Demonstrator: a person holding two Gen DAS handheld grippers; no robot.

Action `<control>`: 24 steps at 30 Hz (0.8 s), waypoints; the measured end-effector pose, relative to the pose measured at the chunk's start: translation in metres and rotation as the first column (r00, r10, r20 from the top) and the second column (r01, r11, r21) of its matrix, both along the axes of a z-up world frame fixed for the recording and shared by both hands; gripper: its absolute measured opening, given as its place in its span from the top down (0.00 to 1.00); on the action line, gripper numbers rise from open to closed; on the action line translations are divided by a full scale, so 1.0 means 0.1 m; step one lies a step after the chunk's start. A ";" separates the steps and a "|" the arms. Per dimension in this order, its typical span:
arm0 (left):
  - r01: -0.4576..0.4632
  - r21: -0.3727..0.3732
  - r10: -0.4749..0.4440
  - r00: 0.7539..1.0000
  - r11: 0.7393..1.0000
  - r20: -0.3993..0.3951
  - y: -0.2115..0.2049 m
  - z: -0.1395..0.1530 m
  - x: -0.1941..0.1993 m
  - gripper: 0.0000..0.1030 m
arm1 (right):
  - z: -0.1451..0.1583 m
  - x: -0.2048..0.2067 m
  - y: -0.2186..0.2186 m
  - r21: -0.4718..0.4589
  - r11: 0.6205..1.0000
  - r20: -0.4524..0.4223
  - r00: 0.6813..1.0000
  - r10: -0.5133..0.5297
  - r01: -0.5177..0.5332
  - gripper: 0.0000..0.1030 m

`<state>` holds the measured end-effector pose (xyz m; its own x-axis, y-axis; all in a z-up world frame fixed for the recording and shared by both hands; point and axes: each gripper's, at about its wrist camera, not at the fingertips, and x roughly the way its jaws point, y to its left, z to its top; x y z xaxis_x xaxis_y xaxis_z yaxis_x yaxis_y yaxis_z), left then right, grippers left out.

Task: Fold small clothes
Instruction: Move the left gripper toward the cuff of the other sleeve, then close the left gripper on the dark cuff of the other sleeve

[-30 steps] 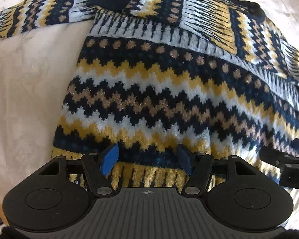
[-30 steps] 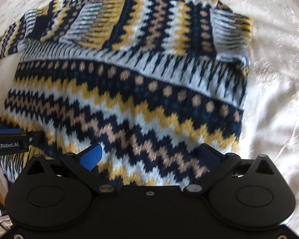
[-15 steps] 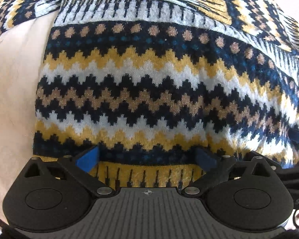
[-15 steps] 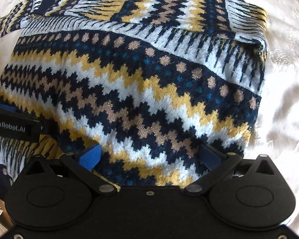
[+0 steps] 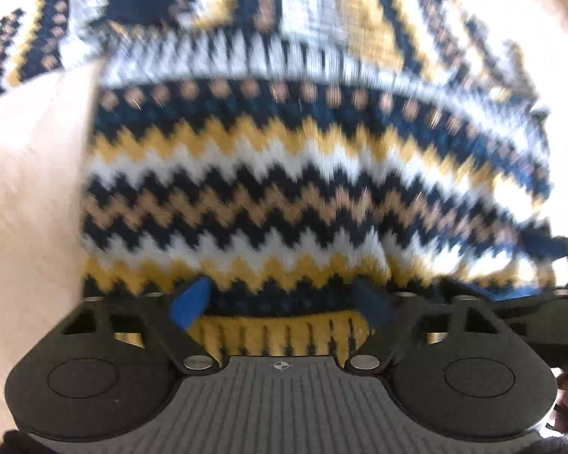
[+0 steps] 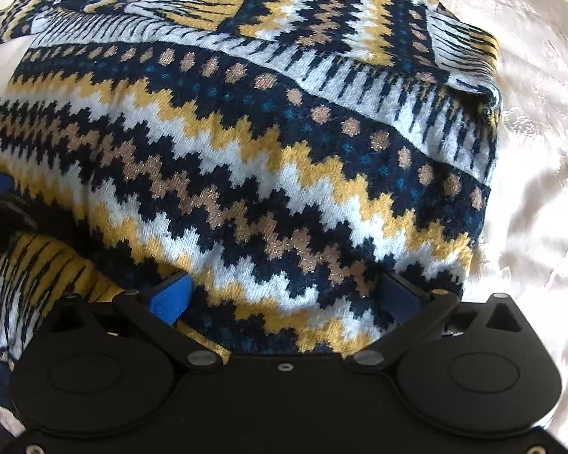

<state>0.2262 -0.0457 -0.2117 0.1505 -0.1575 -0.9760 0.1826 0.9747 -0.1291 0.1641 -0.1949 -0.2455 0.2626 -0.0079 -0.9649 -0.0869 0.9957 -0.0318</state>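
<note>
From the left wrist, blurred throughout, the left gripper points down with its jaws closing around the sweater's yellow ribbed hem; whether the pads already press it I cannot tell. Bare cream cloth lies open from 8 to 10 o'clock. From the right wrist, the right gripper stands wide, sweater bunched between its blue pads, none pinched. Open white cloth runs from 1 to 4 o'clock; the neckline is cut off at 12.

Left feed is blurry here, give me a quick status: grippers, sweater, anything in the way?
Left gripper closing over the sweater hem, fabric between its fingers. Right gripper open, low over the hem. Sweater front up on the pale cloth. No obstruction seen.
</note>
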 end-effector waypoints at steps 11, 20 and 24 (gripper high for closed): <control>-0.265 -0.172 0.301 0.922 0.949 0.244 1.80 0.52 0.20 0.25 | 0.06 -0.12 0.12 -0.037 0.991 0.026 0.992 -0.127 0.128 0.00; -0.548 -0.181 0.577 0.761 0.816 0.296 3.30 0.51 0.80 0.25 | 0.11 0.03 0.17 -0.059 0.953 -0.066 0.951 -0.301 0.298 0.00; -0.597 -0.197 0.627 0.715 0.778 0.309 3.63 0.48 1.02 0.25 | 0.32 0.13 0.12 0.031 0.912 -0.028 0.913 -0.408 0.409 0.01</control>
<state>0.3282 0.3178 -0.1641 0.5565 0.0148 -0.8307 -0.4045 0.8781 -0.2554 0.1775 -0.1830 -0.2136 0.2242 -0.0758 -0.9716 0.3271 0.9450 0.0017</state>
